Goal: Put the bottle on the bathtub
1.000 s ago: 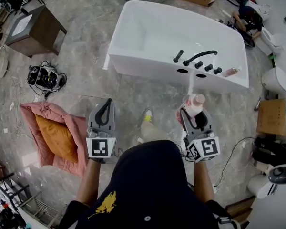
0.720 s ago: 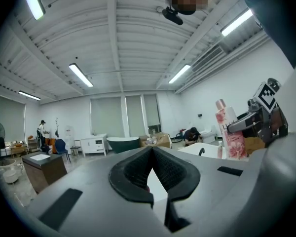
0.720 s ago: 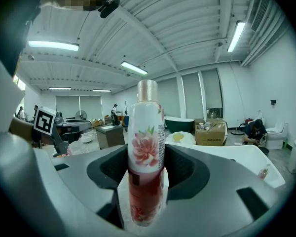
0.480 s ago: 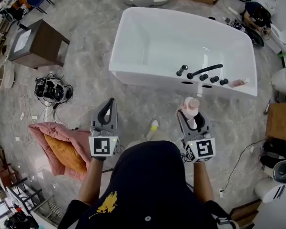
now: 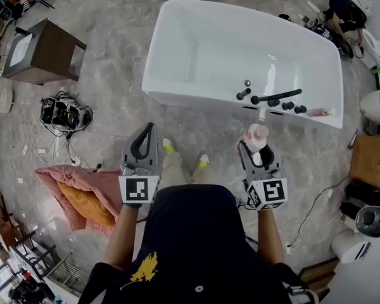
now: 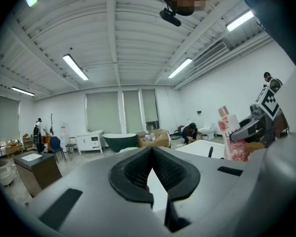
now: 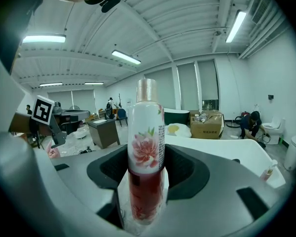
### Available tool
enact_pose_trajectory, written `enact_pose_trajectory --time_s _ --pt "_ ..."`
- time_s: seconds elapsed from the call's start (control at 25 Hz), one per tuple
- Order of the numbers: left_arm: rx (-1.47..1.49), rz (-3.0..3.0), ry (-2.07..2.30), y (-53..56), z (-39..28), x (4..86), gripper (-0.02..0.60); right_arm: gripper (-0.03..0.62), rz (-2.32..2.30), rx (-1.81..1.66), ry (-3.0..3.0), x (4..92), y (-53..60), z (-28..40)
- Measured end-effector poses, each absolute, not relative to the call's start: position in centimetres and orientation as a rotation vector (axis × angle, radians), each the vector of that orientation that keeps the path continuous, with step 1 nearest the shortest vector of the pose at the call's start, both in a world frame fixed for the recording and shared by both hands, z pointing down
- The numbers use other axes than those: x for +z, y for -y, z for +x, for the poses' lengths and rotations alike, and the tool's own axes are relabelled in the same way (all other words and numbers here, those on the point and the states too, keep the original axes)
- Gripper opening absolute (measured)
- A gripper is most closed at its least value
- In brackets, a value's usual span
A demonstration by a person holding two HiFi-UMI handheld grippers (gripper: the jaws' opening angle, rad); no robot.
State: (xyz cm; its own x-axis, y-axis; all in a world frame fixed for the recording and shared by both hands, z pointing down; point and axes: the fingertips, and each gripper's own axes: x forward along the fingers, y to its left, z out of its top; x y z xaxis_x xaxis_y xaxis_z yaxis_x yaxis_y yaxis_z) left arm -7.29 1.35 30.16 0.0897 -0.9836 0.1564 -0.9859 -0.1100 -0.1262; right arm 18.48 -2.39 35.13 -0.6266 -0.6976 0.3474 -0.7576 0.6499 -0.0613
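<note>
Got the right gripper [image 5: 256,145] fingers [image 7: 187,171] clamped part-open on the bottle [image 7: 145,147], pinching its red lower body from both sides. Held upright, with the flower label and pinkish cap well above the pads. Nothing else in the grip.

Got the left gripper [image 5: 149,128] fingers [image 6: 133,171] closed tip to tip, holding nothing; just a narrow wedge of gap behind the tips.

Holding both grippers side by side on the near side of the bathtub [image 5: 177,94], pointed at it, over the floor [image 5: 114,119]. Not on the bathtub yet: bottle held just short of the near rim, no contact, roughly in line with the black faucet set [image 5: 269,98] mounted on that rim. Left gripper short of the same rim too, toward the bathtub's left end.

Also on that rim, right of the faucet set: small pink container [image 5: 318,113] lying flat. Left of the bathtub: dark cabinet [image 5: 44,52]. Near-left of the bathtub, on the floor: pink cushion [image 5: 82,192]. Beyond the bathtub's far right corner: person [image 5: 345,10] crouching.
</note>
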Motion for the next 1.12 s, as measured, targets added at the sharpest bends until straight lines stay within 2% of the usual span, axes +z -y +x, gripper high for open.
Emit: enact_pose_trajectory --time_s 0.52,0.72,1.12 --pt "0.138 2.472 1.934 7.8 -21.1 32.2 0.017 0.218 1.368 0.275 2.456 36.4 8.8 5.4" --pt "0.222 2.535 1.843 11.1 -23.4 35.5 0.017 0.218 1.363 0.277 2.425 38.5 11.4 2.1" --pt "0.153 2.458 1.798 14.7 -25.4 43.3 0.017 0.216 1.402 0.333 2.354 47.9 16.9 -0.8"
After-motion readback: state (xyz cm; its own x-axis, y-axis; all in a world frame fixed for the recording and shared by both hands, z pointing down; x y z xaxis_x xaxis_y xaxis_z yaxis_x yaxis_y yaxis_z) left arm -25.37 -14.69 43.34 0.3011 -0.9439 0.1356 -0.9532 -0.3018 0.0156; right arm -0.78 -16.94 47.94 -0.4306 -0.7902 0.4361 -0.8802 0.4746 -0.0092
